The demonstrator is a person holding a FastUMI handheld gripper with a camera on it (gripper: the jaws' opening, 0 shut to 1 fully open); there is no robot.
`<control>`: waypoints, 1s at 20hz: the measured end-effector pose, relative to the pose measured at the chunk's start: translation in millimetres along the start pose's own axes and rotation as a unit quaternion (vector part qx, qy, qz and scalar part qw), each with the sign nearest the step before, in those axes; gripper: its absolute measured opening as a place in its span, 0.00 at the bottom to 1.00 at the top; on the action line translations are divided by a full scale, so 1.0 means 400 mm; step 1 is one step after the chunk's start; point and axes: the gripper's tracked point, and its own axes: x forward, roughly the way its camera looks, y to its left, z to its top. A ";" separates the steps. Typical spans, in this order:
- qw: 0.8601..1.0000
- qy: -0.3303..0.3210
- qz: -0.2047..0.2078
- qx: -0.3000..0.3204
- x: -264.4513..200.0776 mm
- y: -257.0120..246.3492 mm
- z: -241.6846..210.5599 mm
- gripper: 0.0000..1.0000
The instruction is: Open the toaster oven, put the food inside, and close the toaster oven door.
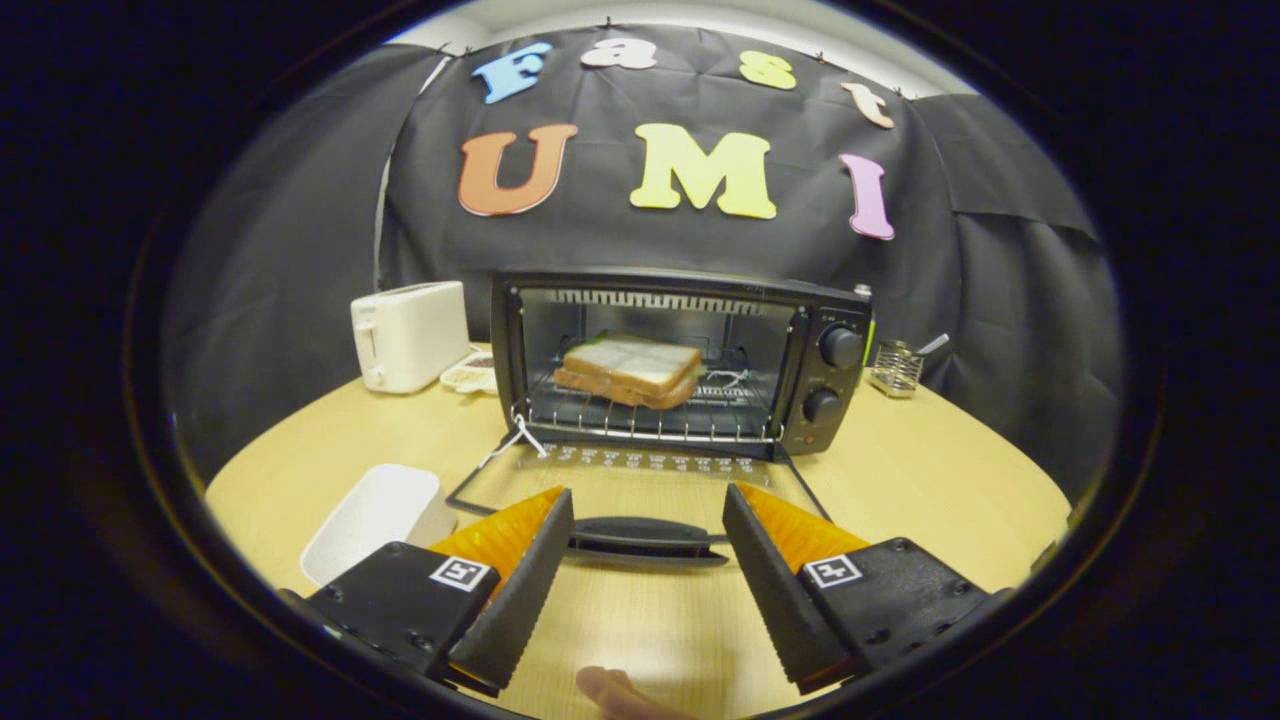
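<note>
Your gripper (648, 510) has its fingers spread wide, pinching nothing, with the door handle (645, 533) in the gap between their tips. The glass door (640, 478) lies flat open on the table (960, 470). Beyond it, the sandwich (630, 370) rests on the rack inside the toaster oven (835, 375). A white tray (372, 515) sits near the table's left edge.

I am working in a staged recording booth dressed up as a kitchen corner, not a real home: black cloth (1000, 300) hangs pinned as the wall behind my round wooden table (950, 470). On it stand kitchen things, a toaster oven (835, 400), a white toaster (408, 335) and a wire holder (895, 368)
</note>
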 end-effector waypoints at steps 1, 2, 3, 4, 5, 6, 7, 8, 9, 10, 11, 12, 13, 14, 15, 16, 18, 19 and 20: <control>1.000 0.014 -0.005 -0.004 0.003 0.005 -0.029 0.99; 1.000 0.029 -0.008 0.003 0.006 0.007 -0.054 0.99; 0.999 0.048 -0.010 0.012 0.011 0.011 -0.084 0.99; 0.998 0.064 -0.007 0.025 0.013 0.014 -0.097 0.99; 0.998 0.059 -0.007 0.032 0.018 0.016 -0.093 1.00; 0.998 0.059 -0.005 0.027 0.024 0.013 -0.089 0.99; 0.997 0.069 -0.007 0.020 0.022 0.011 -0.096 0.99; 0.996 0.083 -0.007 0.016 0.027 0.013 -0.107 0.99; 0.995 0.095 -0.009 0.018 0.031 0.012 -0.116 0.99; 0.995 0.101 -0.003 0.027 0.035 0.017 -0.116 0.99; 0.993 0.107 -0.003 0.039 0.037 0.018 -0.119 0.99; 0.994 0.099 -0.006 0.044 0.042 0.018 -0.110 0.99; 0.994 0.104 -0.010 0.040 0.041 0.015 -0.116 0.99; 0.994 0.105 -0.014 0.034 0.042 0.015 -0.115 1.00; 0.994 0.104 -0.016 0.035 0.043 0.020 -0.115 0.99; 0.994 0.101 -0.017 0.036 0.046 0.020 -0.112 0.99; 0.996 0.082 -0.019 0.031 0.048 0.018 -0.093 0.99; 0.996 0.086 -0.018 0.034 0.046 0.020 -0.101 0.99; 0.996 0.082 -0.018 0.038 0.047 0.020 -0.097 1.00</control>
